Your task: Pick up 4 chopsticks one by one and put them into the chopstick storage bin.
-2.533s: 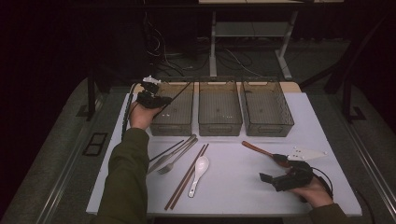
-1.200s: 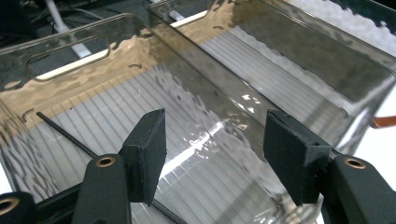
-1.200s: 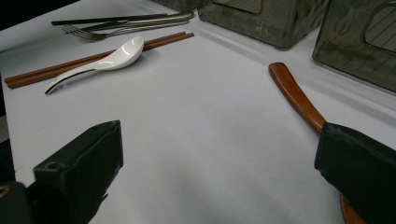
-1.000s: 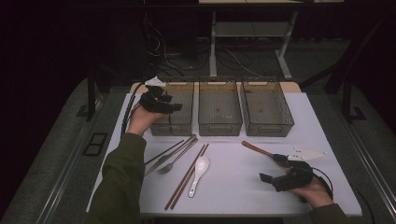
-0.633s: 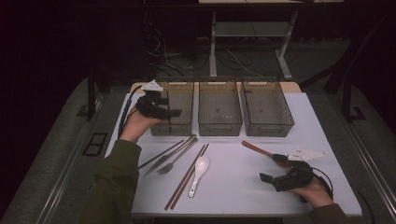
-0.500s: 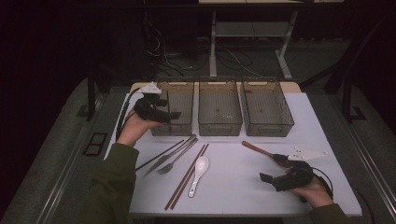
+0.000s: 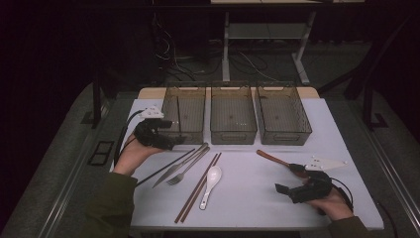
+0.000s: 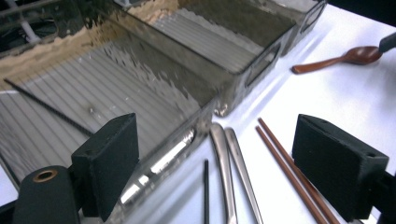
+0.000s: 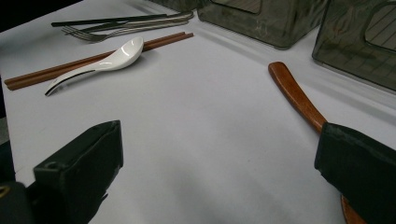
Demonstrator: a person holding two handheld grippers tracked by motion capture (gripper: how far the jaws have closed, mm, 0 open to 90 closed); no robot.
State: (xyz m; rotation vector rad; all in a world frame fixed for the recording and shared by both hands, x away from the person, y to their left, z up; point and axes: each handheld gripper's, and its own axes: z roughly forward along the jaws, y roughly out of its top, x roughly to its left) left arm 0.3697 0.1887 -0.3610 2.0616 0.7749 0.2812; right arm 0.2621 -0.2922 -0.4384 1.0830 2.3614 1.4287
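My left gripper [image 7: 173, 142] hovers at the near left corner of the left bin [image 7: 184, 94], open; its jaws have just been opening and hold nothing. In the left gripper view, my left gripper [image 8: 224, 172] frames the bin's corner, two metal handles [image 8: 223, 158] and a black chopstick [image 8: 205, 186]. Another thin black chopstick [image 8: 46, 109] lies inside that bin. My right gripper [image 7: 282, 189] rests open on the table at the near right, beside the wooden spoon [image 7: 275, 159]. The right gripper view puts my right gripper [image 9: 215, 182] over bare table, with the spoon's handle [image 9: 294, 93] passing under the right jaw.
Two more smoky bins stand at the back, the middle bin [image 7: 233, 93] and the right bin [image 7: 281, 93]. A fork and knife [image 7: 185, 166], brown chopsticks [image 7: 197, 187] and a white spoon [image 7: 210, 181] lie mid-table. A white plate-like piece [image 7: 327, 162] sits by my right hand.
My left hand has drawn back from above the left bin toward the near side, ending by the bin's front corner over the cutlery. The right hand has stayed put.
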